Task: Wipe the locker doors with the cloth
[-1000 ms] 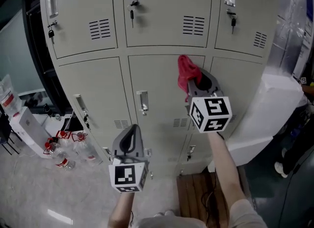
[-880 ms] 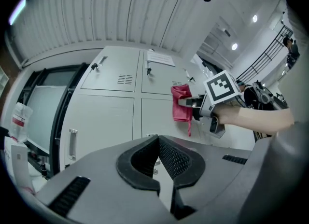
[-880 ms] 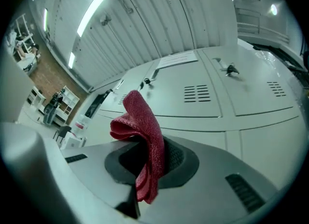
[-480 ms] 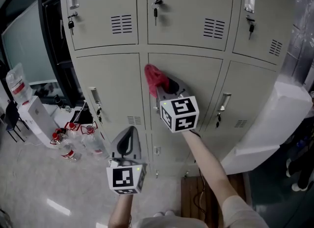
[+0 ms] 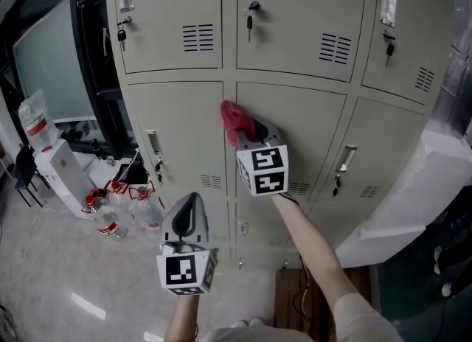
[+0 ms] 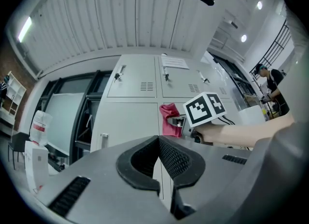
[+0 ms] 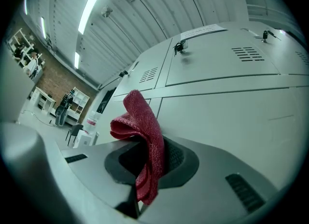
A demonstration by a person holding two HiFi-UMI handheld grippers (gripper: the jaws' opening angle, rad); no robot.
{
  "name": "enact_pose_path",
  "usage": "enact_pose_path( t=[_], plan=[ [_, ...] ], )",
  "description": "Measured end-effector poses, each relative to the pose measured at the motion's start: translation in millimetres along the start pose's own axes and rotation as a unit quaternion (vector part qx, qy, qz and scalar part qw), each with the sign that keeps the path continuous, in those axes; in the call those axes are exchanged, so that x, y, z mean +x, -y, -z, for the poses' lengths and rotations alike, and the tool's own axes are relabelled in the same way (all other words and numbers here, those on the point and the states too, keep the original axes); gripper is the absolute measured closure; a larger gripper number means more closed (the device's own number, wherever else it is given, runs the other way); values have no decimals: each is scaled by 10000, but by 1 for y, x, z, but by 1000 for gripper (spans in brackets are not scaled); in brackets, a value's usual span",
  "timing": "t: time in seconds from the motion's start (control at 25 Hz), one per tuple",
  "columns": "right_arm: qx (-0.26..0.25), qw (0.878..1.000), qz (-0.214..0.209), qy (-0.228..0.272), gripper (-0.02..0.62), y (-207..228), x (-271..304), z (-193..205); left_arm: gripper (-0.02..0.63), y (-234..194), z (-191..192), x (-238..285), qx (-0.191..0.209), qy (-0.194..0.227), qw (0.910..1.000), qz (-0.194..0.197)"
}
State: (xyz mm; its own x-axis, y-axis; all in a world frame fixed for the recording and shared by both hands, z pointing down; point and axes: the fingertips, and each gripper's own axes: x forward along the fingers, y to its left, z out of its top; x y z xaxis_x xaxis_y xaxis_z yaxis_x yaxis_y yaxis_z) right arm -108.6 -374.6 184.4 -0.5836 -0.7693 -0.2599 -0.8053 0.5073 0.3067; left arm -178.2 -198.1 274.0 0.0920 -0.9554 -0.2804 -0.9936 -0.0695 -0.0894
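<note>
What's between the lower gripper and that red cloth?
In the head view, only grey locker door with a small vent shows between the left gripper and the cloth.

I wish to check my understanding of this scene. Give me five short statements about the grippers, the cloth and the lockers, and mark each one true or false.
1. The right gripper holds a red cloth between its jaws. True.
2. The left gripper grips a cloth too. False: its jaws are shut on nothing.
3. Keys hang in locks of the top-row doors. True.
4. The red cloth is up at the top-row doors. False: it is at the middle row, below them.
5. Bottles stand on the floor to the right of the lockers. False: they stand to the left.
</note>
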Motion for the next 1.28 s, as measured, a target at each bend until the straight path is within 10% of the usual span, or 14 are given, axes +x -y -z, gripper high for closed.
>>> enact_pose_path(
  t=[1.28],
  plan=[
    [-411, 9792, 1948, -395, 569, 201, -141, 26, 590, 92, -16, 46, -294, 221, 9936, 1069]
  ],
)
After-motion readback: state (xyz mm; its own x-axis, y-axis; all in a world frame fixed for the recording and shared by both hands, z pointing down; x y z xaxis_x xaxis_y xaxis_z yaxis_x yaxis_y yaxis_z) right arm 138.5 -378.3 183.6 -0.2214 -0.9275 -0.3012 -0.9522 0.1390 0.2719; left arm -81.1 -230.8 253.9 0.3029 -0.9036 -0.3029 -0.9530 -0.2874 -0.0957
